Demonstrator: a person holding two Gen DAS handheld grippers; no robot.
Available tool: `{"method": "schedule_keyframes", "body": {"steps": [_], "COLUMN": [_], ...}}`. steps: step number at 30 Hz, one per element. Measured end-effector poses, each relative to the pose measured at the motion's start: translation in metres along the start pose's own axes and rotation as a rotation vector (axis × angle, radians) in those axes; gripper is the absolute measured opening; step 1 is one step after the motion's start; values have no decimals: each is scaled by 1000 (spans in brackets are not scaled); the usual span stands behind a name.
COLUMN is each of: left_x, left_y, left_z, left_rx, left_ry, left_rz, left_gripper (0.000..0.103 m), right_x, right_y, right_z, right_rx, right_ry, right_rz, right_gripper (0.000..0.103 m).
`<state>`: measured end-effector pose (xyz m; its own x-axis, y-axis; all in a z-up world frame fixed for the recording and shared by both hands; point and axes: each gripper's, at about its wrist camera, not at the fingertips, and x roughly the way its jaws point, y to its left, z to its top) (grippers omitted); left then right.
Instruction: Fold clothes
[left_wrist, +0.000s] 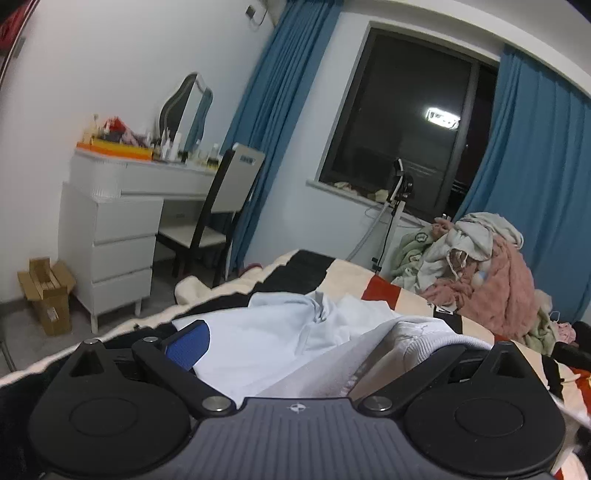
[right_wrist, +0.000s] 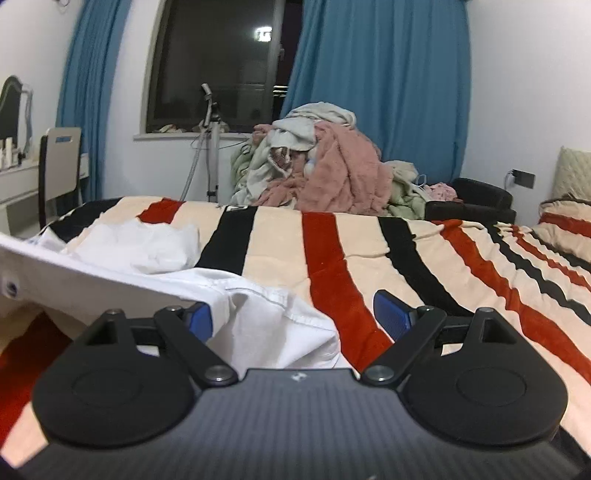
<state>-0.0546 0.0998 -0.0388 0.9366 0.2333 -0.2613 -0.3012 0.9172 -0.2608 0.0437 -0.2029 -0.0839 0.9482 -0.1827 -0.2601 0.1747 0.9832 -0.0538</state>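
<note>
the white garment (right_wrist: 155, 258) lies crumpled at the near left part of the striped blanket (right_wrist: 369, 251), one flat white edge lifted and stretching off toward the left border of the right wrist view, a hemmed fold bunched up right in front of the right gripper (right_wrist: 295, 317). to the right of the garment the blanket runs bare and open, red, black and cream bands all the way to a pillow (right_wrist: 565, 221) at the far right; the blanket's far edge ends against a heap of clothes (right_wrist: 325, 166), pink, green and pale pieces too tangled to count. the right gripper points slightly downward over the blanket with its jaws wide apart, two blue pads showing, the left pad half tucked behind the white fold and the right pad over bare blanket, nothing pressed between them. the left gripper (left_wrist: 295, 350) also points a little downward, with white cloth lying across the gap; only one blue pad (left_wrist: 188, 349) shows, the other side is buried under a ribbed white edge, so i cannot tell whether it is clamped or loose. further out there are two blue curtains (left_wrist: 280, 122) flanking one dark window (left_wrist: 402, 122), one white dresser (left_wrist: 110, 229) with one mirror (left_wrist: 184, 107), one chair (left_wrist: 218, 206), and one cardboard box (left_wrist: 48, 291) on the floor.
</note>
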Motion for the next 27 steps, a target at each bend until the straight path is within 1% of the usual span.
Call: {"method": "schedule_keyframes", "body": {"steps": [2, 3, 5, 8, 10, 14, 16, 18, 20, 22, 24, 25, 27], "left_x": [-13, -19, -33, -60, -81, -122, -141, -157, -174, -173, -171, -162, -128], "left_y": [-2, -3, -11, -24, -36, -59, -72, -86, -99, -115, -131, -140, -161], "left_z": [9, 19, 48, 115, 167, 268, 310, 344, 378, 397, 415, 418, 417], "left_rx": [0, -4, -28, -71, -74, -73, -59, -39, -17, 14, 45, 62, 96], "left_ry": [-47, -73, -121, -210, -277, -406, -458, -495, -530, -532, -530, -516, -462], "left_rz": [-11, -21, -46, -81, -107, -160, -189, -215, -241, -262, -284, -286, -285], "left_gripper": [103, 103, 103, 103, 103, 103, 103, 103, 103, 103, 103, 103, 103], "right_x": [-10, -18, -33, -62, -84, -131, -155, -179, -195, -202, -200, -196, -173], "right_y": [-4, -8, -15, -18, -20, -34, -44, -55, -63, -73, -82, -85, -89], "right_z": [10, 20, 45, 102, 149, 245, 286, 325, 356, 386, 408, 415, 423], "right_rx": [39, 70, 128, 134, 124, 153, 179, 202, 205, 200, 203, 204, 196], "right_ry": [-57, -87, -149, -245, -317, -436, -490, -545, -584, -608, -617, -612, -574], "right_rz": [-17, -18, -17, -1, 14, 56, 77, 96, 104, 102, 101, 102, 100], "right_gripper": [88, 88, 88, 88, 88, 88, 88, 88, 88, 88, 89, 89, 89]}}
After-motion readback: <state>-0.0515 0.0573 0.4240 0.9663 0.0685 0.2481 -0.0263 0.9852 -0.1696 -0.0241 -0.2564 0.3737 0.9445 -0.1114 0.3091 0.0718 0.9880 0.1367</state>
